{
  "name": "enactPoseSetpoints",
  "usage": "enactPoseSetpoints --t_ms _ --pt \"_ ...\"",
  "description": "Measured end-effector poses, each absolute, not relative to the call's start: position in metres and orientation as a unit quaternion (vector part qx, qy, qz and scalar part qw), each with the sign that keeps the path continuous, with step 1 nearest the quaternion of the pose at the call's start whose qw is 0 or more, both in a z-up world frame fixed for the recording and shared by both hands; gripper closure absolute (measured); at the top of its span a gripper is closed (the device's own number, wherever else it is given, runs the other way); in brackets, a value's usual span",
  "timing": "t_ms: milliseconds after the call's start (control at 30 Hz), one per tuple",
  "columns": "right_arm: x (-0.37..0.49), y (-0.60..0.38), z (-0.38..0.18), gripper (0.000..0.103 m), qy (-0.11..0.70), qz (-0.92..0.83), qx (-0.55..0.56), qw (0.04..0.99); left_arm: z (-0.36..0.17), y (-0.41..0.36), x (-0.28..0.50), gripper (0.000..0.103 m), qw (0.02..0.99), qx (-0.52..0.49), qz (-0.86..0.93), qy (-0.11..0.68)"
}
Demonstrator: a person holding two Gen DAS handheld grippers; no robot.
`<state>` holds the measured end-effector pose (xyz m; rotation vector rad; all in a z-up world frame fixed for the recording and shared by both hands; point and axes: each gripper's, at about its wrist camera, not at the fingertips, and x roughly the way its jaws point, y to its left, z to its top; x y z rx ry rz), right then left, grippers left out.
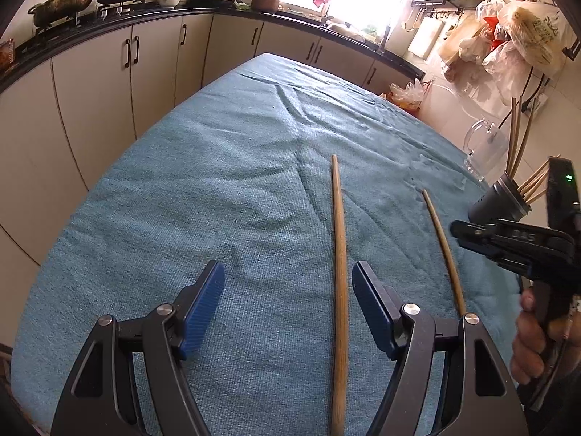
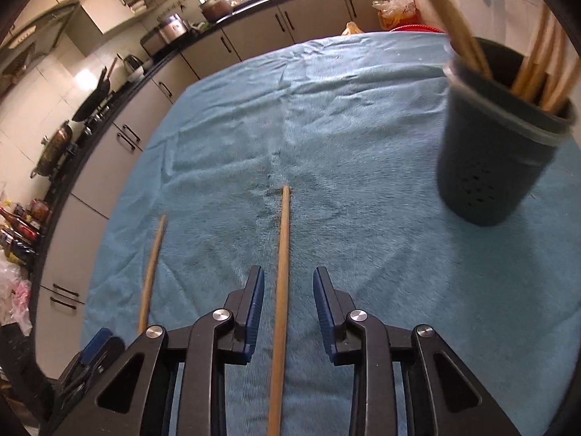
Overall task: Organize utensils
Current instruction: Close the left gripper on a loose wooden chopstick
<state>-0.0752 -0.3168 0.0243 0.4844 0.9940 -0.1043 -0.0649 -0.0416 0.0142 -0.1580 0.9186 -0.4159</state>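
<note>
Setting: kitchen with cream cabinets; blue-green towel cloth [image 1: 218,181] covers the table.
Chopsticks on cloth: two long wooden chopsticks lie near each other, roughly parallel, the left-hand chopstick [image 1: 339,254] and the right-hand chopstick [image 2: 283,272].
Holder: dark grey perforated plastic cup [image 2: 497,160] stands upright at the cloth's right side with several more chopsticks inside.
Left gripper [image 1: 287,294]: jaws wide, straddling the left-hand chopstick without touching it.
Right gripper [image 2: 288,309]: jaws narrow, either side of the right-hand chopstick, pads not yet pressing it.
</note>
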Motion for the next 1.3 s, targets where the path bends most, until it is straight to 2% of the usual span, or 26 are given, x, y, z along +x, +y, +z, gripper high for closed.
enactPoseSetpoints --t_ms 267,300,333,600,833,900,967,1033,1067,1100,1300 --pt "-0.053 -0.287 0.020 0.079 0.502 -0.062 0.129 0.853 0.014 -0.039 -0.064 0.031 0.871 -0.085 -0.203 0.439" --pt "-0.050 -0.284 0.021 0.084 0.506 -0.064 0.112 0.852 0.014 -0.039 -0.064 0.031 0.871 -0.085 -0.203 0.439" --pt "-0.048 -0.282 0.020 0.094 0.510 -0.069 0.099 0.851 0.014 -0.039 -0.064 0.031 0.871 -0.084 -0.202 0.439" --pt "-0.066 -0.304 0.026 0.095 0.493 -0.044 0.171 0.852 0.016 -0.041 -0.066 0.031 0.872 -0.080 -0.203 0.439" --pt "-0.096 -0.302 0.043 0.095 0.460 -0.040 0.183 0.868 0.026 -0.061 -0.067 0.031 0.876 -0.039 -0.215 0.430" --pt "-0.101 -0.301 0.045 0.095 0.455 -0.040 0.182 0.871 0.028 -0.074 -0.059 0.035 0.871 -0.018 -0.221 0.439" --pt "-0.104 -0.302 0.046 0.095 0.454 -0.036 0.185 0.871 0.028 -0.087 -0.053 0.050 0.872 0.005 -0.217 0.440" --pt "-0.107 -0.304 0.047 0.095 0.451 -0.038 0.189 0.871 0.025 -0.098 -0.042 0.057 0.865 0.019 -0.216 0.452" --pt "-0.107 -0.305 0.047 0.095 0.451 -0.037 0.191 0.871 0.023 -0.103 -0.037 0.065 0.862 0.025 -0.211 0.461" --pt "-0.108 -0.306 0.047 0.095 0.451 -0.035 0.193 0.871 0.020 -0.107 -0.032 0.068 0.857 0.028 -0.211 0.469" --pt "-0.111 -0.310 0.048 0.095 0.448 -0.033 0.197 0.872 0.016 -0.138 -0.018 0.072 0.851 0.108 -0.190 0.478"
